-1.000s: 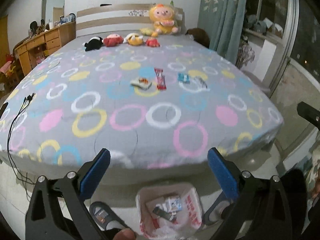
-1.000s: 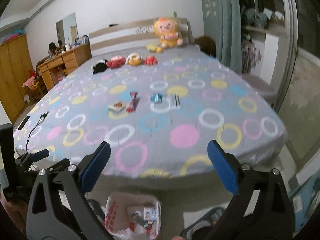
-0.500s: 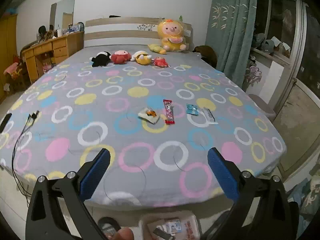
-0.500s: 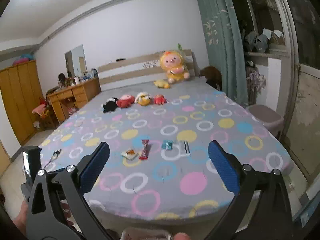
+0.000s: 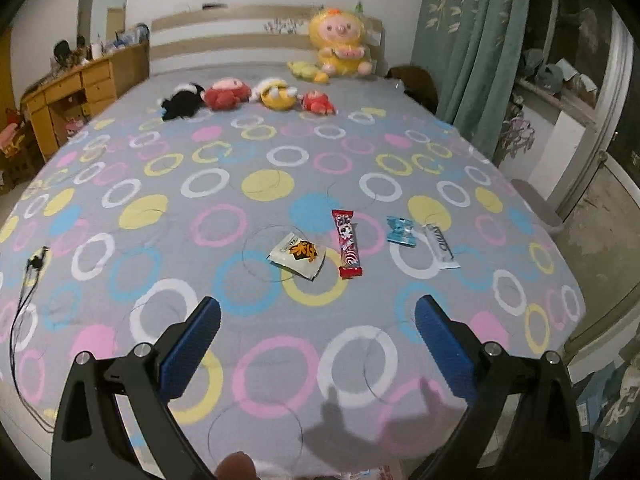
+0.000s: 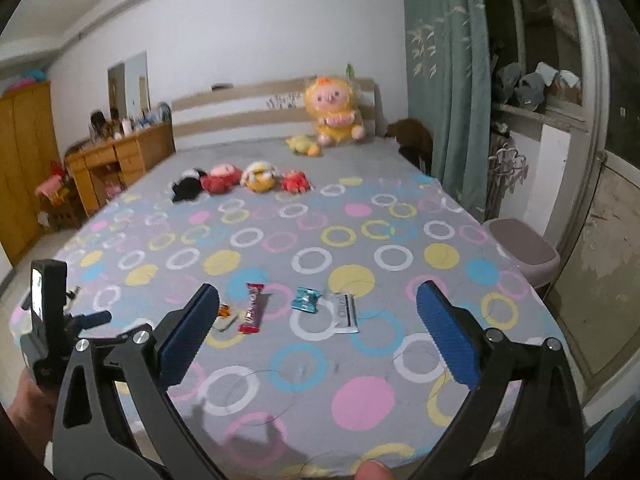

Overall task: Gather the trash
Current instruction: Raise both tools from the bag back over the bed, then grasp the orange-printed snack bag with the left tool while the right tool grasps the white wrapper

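Observation:
Several wrappers lie in a row on the bed: a white packet with an orange print (image 5: 297,255), a red candy-bar wrapper (image 5: 347,243), a blue wrapper (image 5: 400,231) and a white sachet (image 5: 441,246). They also show in the right wrist view: white packet (image 6: 229,317), red wrapper (image 6: 254,307), blue wrapper (image 6: 305,299), sachet (image 6: 345,313). My left gripper (image 5: 318,322) is open and empty, above the bed short of the wrappers. My right gripper (image 6: 318,310) is open and empty, farther back. The left gripper's body (image 6: 48,320) shows at its left.
The bed (image 5: 120,184) has a grey ringed sheet. Plush toys (image 5: 224,94) lie near the headboard, a big yellow one (image 5: 340,46) behind. Black earphone cable (image 5: 28,280) lies at the bed's left edge. A wooden desk (image 5: 76,92) stands left, a curtain (image 5: 472,40) and stool (image 6: 520,250) right.
Both grippers have risen and moved forward over the bed. The trash bag on the floor has dropped out of view. The wrappers look closer in the left wrist view.

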A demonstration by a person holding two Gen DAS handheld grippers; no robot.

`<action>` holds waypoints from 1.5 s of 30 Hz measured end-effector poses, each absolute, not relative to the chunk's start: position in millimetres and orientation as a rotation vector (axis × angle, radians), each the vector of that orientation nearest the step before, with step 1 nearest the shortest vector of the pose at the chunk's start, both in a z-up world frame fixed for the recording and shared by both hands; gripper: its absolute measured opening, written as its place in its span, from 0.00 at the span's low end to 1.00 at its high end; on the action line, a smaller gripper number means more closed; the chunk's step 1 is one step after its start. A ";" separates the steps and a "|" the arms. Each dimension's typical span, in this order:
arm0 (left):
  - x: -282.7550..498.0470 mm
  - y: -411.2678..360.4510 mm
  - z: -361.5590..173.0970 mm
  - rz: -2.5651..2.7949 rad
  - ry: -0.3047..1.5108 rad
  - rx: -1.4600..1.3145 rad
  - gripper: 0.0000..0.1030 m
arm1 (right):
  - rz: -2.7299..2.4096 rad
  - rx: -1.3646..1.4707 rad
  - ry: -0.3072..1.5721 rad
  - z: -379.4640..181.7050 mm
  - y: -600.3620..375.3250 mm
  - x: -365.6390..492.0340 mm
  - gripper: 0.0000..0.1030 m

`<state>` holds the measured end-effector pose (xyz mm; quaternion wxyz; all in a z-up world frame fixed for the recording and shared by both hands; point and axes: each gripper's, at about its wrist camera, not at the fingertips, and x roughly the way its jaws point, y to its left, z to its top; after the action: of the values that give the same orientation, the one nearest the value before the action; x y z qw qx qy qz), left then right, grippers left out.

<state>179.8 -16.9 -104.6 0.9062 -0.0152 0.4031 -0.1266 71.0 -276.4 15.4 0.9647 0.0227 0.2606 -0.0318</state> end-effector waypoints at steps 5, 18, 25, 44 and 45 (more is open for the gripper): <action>239.3 -21.0 -128.9 -0.269 0.939 -0.063 0.92 | -0.069 0.088 0.709 -6.5 -291.2 150.8 0.94; 348.9 -61.7 -210.1 -0.275 1.128 0.107 0.92 | -0.100 0.143 1.095 -110.6 -308.5 306.8 0.94; 380.1 -74.6 -244.0 -0.280 1.201 0.172 0.92 | -0.129 0.200 1.243 -175.9 -326.1 362.1 0.94; 397.0 -74.4 -292.3 -0.257 1.176 0.241 0.93 | -0.190 0.151 1.443 -297.9 -326.4 408.8 0.95; 396.3 -74.2 -292.3 -0.255 1.176 0.240 0.93 | -0.185 0.159 1.443 -297.9 -327.1 408.3 0.95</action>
<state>396.3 -74.2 -292.3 0.8176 0.1125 0.5518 -0.1198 408.3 -327.1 -297.9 0.7440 0.0724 0.6588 -0.0846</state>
